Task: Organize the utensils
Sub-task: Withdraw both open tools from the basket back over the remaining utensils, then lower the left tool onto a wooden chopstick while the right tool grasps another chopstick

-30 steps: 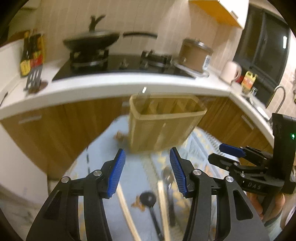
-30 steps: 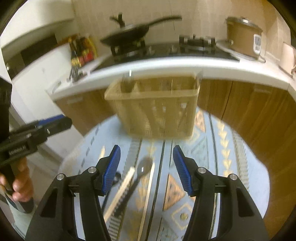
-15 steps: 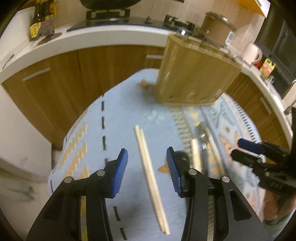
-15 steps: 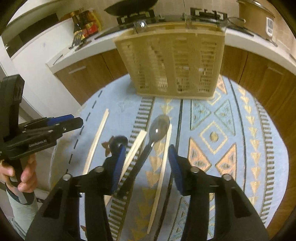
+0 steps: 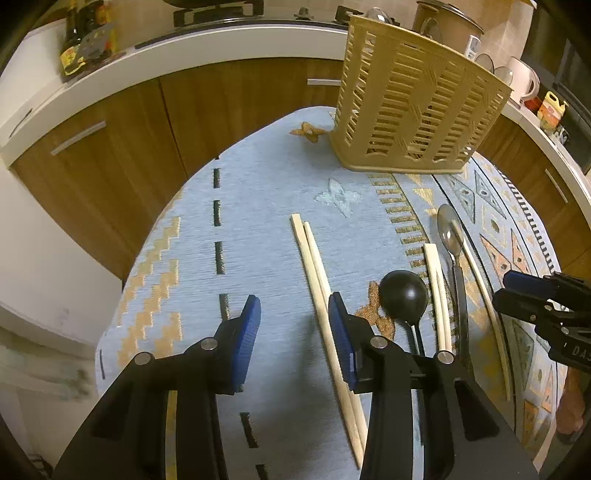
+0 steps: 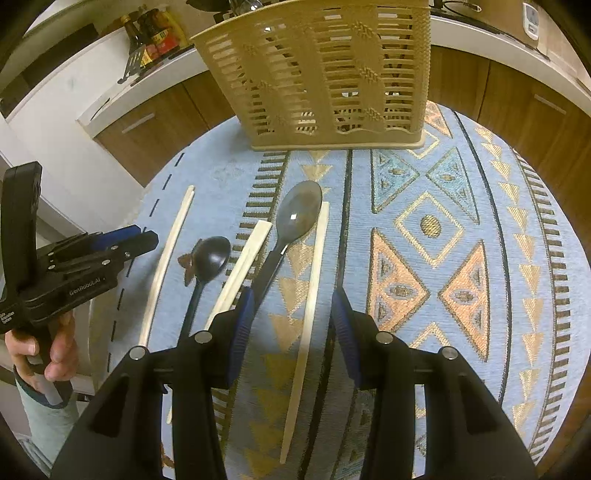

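A tan slotted utensil basket (image 5: pixel 413 114) (image 6: pixel 317 74) stands at the far side of a patterned tablecloth. Pale chopsticks lie in front of it: a pair (image 5: pixel 317 280) at left, a pair (image 6: pixel 243 262) in the middle, a single one (image 6: pixel 310 291) at right. A black spoon (image 5: pixel 403 295) (image 6: pixel 210 258) and a steel spoon (image 5: pixel 451 236) (image 6: pixel 297 218) lie between them. My left gripper (image 5: pixel 293 325) is open, low over the cloth, just left of the left pair. My right gripper (image 6: pixel 291 317) is open, straddling the single chopstick.
The round table's edge (image 5: pixel 147 236) drops off at left toward wooden cabinets (image 5: pixel 110 155). A white counter (image 5: pixel 184 48) behind holds sauce bottles (image 5: pixel 77 44), a stove and a rice cooker (image 5: pixel 447 22). The right half of the cloth (image 6: pixel 461 240) holds nothing.
Both grippers have tilted down and dropped closer to the table. The left one now hovers beside the left chopstick pair, the right one over the single chopstick. Jaws stayed open.
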`<state>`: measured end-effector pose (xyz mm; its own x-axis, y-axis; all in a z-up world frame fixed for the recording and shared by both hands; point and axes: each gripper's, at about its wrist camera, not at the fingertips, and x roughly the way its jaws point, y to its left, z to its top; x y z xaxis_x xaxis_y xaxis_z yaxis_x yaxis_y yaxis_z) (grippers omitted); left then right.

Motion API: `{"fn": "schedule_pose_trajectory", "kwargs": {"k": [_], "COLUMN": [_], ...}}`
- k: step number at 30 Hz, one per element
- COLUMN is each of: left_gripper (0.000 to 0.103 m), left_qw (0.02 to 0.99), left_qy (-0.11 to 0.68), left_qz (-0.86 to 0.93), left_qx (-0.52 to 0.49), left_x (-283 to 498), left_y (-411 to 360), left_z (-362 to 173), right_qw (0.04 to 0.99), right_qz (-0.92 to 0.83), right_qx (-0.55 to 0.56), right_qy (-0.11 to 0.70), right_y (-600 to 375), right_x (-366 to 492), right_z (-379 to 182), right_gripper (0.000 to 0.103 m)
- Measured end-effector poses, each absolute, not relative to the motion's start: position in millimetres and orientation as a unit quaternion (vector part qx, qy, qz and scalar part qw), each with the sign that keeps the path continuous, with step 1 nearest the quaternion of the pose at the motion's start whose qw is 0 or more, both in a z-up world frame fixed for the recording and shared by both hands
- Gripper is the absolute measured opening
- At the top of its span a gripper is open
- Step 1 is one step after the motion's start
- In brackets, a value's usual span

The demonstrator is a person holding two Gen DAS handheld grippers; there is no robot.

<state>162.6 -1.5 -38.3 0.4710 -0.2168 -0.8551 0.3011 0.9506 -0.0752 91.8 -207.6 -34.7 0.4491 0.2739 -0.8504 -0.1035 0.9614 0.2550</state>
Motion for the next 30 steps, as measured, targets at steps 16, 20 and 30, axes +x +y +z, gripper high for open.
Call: {"fn": "schedule_pose_trajectory", "kwargs": {"k": [16,20,30], "left_gripper": [0.033,0.033,0.03], "left_qw": [0.859,0.86,0.848], "left_qy": [0.49,0.489,0.512], "left_qz": [-0.138,-0.128,-0.116], "left_qx": [0.048,0.064,0.08], "left_x": [176,177,188], "left_y": [-12,-18,-24], "left_z": [-51,-50,-47], "right_qw": [0.833,0.834,0.84], "right_qz": [0.114,0.112,0.09], "right_qx": [0.12,0.113,0.08], "right_qy": [0.528,0.528,0.529], "right_y": [-222,-222,-214], "right_x": [97,97,100], "right_z": [-51,-50,-49], "right_gripper": [0.04,0.04,0.04]}}
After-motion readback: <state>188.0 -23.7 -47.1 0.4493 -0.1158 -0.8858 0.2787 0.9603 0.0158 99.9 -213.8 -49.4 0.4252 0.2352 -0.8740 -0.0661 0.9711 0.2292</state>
